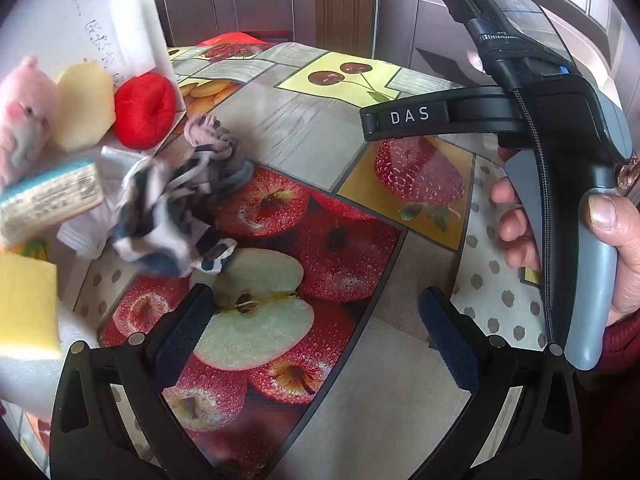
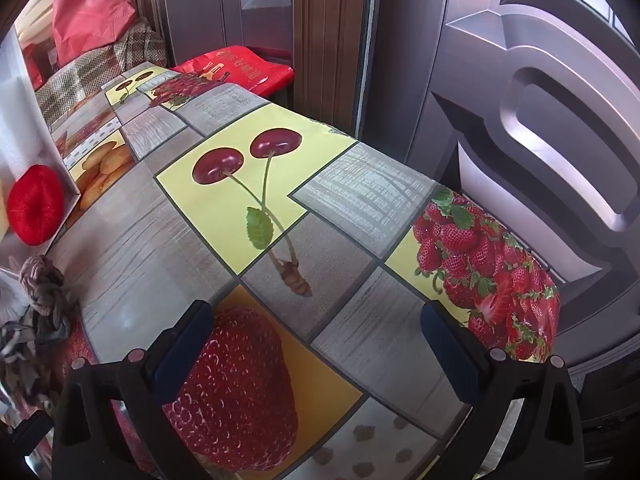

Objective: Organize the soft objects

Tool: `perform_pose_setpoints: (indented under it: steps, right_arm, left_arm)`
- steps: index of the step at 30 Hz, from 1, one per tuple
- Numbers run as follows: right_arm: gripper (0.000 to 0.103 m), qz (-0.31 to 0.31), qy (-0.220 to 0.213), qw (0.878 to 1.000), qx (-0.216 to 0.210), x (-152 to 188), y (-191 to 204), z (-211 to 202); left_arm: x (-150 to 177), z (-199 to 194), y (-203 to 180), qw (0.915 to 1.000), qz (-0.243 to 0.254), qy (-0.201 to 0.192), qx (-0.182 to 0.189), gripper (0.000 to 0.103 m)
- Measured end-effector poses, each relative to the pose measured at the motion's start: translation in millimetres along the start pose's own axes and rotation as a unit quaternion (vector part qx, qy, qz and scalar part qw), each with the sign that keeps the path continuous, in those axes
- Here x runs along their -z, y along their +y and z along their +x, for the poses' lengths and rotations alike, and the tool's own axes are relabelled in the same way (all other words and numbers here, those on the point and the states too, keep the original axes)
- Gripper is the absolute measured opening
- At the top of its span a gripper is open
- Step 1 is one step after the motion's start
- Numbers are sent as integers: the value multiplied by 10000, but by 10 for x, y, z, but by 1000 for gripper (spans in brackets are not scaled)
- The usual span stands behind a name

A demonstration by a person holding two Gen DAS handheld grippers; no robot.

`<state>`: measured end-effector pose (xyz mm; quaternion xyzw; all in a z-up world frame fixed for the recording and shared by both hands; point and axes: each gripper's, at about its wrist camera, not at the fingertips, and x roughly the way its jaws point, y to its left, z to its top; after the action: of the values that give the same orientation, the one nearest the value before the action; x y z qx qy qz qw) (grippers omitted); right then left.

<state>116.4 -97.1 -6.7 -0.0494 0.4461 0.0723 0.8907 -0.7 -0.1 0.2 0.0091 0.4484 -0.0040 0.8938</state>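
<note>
Left wrist view: right hand (image 1: pixel 576 256) grips its upright handle, jaws apart.

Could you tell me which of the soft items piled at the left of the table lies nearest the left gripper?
The crumpled black-and-white patterned cloth: its edge lies just ahead of the left gripper. The red pouf, yellow sponge block and pink plush sit farther back.

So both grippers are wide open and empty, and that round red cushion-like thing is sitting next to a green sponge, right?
Not quite: the sponge beside the round red thing is pale yellow, not green, as the left wrist view shows. The rest holds: the left gripper and right gripper are both wide open and empty.
</note>
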Motion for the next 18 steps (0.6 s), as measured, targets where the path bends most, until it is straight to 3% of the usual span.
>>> perform_pose_setpoints:
  steps: [18]
  right_arm:
    - [103,-6,-3,10000,8,0,2,0]
  left_arm:
    - [-7,5,-6,10000,1,18,2,102]
